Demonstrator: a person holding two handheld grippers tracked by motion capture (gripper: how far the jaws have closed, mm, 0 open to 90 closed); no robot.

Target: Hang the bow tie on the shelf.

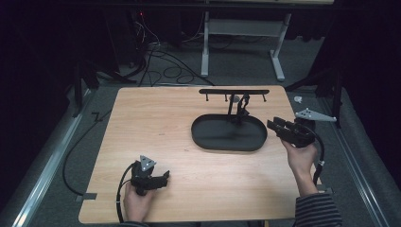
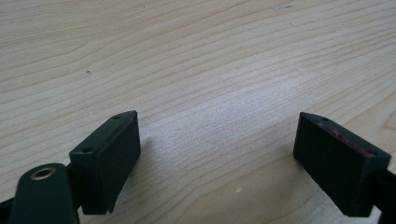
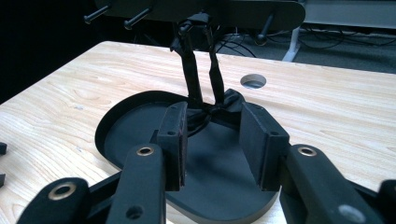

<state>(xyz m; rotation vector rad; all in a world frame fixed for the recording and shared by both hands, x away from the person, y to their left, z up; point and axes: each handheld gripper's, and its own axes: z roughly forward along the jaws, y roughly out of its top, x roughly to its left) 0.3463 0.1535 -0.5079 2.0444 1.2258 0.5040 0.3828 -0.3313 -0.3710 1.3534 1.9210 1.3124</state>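
both claws gape empty: left claw (image 2: 217, 158) over bare table (image 2: 187, 56), right claw (image 3: 217, 140) above black tray (image 3: 140, 116).

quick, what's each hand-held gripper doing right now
left hand-held gripper: open, holding nothing, over the table
right hand-held gripper: open, holding nothing, over the tray

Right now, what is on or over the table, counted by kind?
Black oval tray with post and peg bar: 1
Hand-held tongs: 2, left tongs and right tongs, both open, holding nothing
Hands on them: 2
Total: 5
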